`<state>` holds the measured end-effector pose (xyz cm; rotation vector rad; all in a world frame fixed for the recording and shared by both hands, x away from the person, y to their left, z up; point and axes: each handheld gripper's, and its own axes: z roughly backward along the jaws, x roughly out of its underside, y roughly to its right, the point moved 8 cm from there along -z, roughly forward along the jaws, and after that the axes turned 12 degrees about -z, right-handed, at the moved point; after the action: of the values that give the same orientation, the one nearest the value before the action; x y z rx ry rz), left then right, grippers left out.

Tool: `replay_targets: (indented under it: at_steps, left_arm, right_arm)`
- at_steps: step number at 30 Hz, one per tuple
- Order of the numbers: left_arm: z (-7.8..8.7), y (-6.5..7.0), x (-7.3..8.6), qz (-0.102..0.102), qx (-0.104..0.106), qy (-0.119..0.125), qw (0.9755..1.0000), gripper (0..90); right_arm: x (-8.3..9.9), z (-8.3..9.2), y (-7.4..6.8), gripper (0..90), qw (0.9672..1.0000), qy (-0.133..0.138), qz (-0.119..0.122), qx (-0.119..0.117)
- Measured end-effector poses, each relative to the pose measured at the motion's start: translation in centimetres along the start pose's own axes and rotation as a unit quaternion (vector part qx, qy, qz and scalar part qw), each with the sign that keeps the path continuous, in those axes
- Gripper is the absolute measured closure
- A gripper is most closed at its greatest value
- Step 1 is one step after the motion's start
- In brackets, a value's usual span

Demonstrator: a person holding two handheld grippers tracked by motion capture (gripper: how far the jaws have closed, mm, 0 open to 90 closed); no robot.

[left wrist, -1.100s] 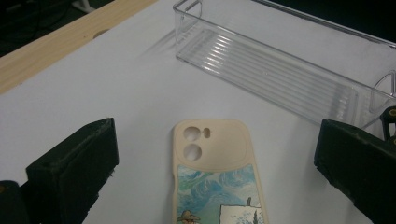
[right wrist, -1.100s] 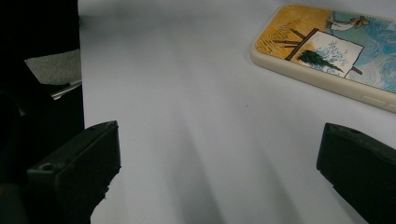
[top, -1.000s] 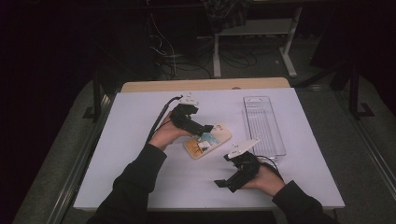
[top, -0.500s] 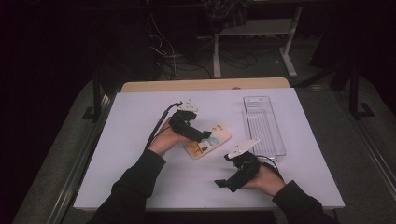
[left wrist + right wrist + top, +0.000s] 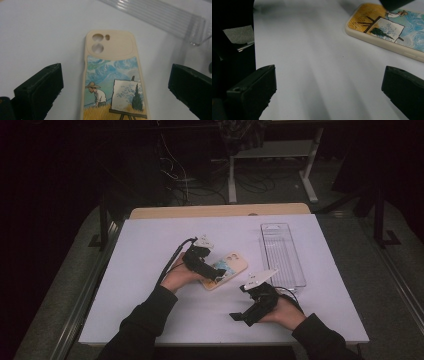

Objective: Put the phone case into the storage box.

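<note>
Cream phone case (image 5: 113, 82) shows camera cutouts between the left gripper's (image 5: 113, 95) spread jaws.

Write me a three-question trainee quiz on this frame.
1. True or false: the left claw is shut on the cream phone case with a painted picture.
2. Which object lies beyond the case? A. long clear ribbed plastic tray B. metal bowl
3. Fill in: the right claw hovers over bare white ____.

Key: 1 false, its jaws stand open either side of the case; 2 A; 3 table.
</note>
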<state>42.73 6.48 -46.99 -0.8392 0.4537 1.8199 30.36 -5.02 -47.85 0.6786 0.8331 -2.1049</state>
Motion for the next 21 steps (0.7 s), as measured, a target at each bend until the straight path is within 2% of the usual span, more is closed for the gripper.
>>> replay_targets:
  at_steps: [1,2,4,5,6,8,11,12,13,15,17,18,19,21]
  left_arm:
    - [-0.1,0.2,0.1,0.009,0.003,-0.002,1.0,0.0]
    - [-0.1,0.0,0.3,0.0,0.0,-0.007,1.0,0.0]
    - [-0.3,0.0,0.5,0.002,0.0,-0.01,0.9999,0.0]
    - [-0.4,0.2,0.5,0.013,-0.001,-0.009,0.9999,0.0]
    - [-0.4,0.1,0.7,0.001,-0.001,-0.014,0.9999,0.0]
    - [-0.6,0.3,0.9,0.009,0.0,-0.018,0.9998,0.0]
    - [-0.7,0.1,1.3,-0.009,-0.002,-0.03,0.9995,0.0]
    - [-0.8,0.2,1.4,-0.001,-0.003,-0.033,0.9995,0.0]
    - [-1.0,0.1,1.5,-0.007,-0.004,-0.033,0.9994,0.0]
    - [-1.3,0.2,1.6,-0.002,-0.004,-0.032,0.9995,0.0]
    - [-1.4,0.2,1.8,-0.011,-0.002,-0.037,0.9992,0.0]
    - [-1.5,0.4,1.9,-0.004,0.002,-0.041,0.9992,0.0]
    - [-1.5,0.4,2.1,-0.011,0.003,-0.048,0.9988,0.0]
    - [-1.8,0.6,2.2,-0.01,0.005,-0.05,0.9987,0.0]
  right_arm:
    - [0.0,0.0,0.0,0.0,1.0,0.0,0.0,0.0]
    - [0.0,0.0,0.0,0.0,1.0,-0.001,0.0,0.0]
    - [0.0,0.0,-0.1,0.0,1.0,-0.001,-0.002,-0.001]
    - [0.0,0.0,-0.1,0.0,1.0,-0.001,-0.001,-0.001]
    - [0.0,0.0,-0.1,0.0,1.0,0.0,-0.001,-0.001]
    - [0.0,0.0,-0.1,0.0,1.0,-0.002,-0.002,-0.001]
    - [0.0,0.0,-0.1,0.0,1.0,-0.001,-0.001,-0.003]
    - [0.1,0.0,-0.1,0.0,1.0,-0.002,-0.002,-0.003]
    - [0.1,0.0,-0.1,0.0,1.0,-0.002,-0.002,-0.003]
    - [0.1,0.0,-0.1,0.0,1.0,-0.002,-0.003,-0.002]
    - [0.0,0.0,-0.1,0.0,1.0,-0.001,-0.002,-0.002]
    - [0.0,0.0,-0.1,0.0,1.0,-0.001,-0.002,-0.002]
    - [0.0,0.0,-0.1,0.0,1.0,-0.001,-0.002,-0.002]
    - [0.1,0.0,-0.1,0.0,1.0,-0.002,-0.001,-0.001]
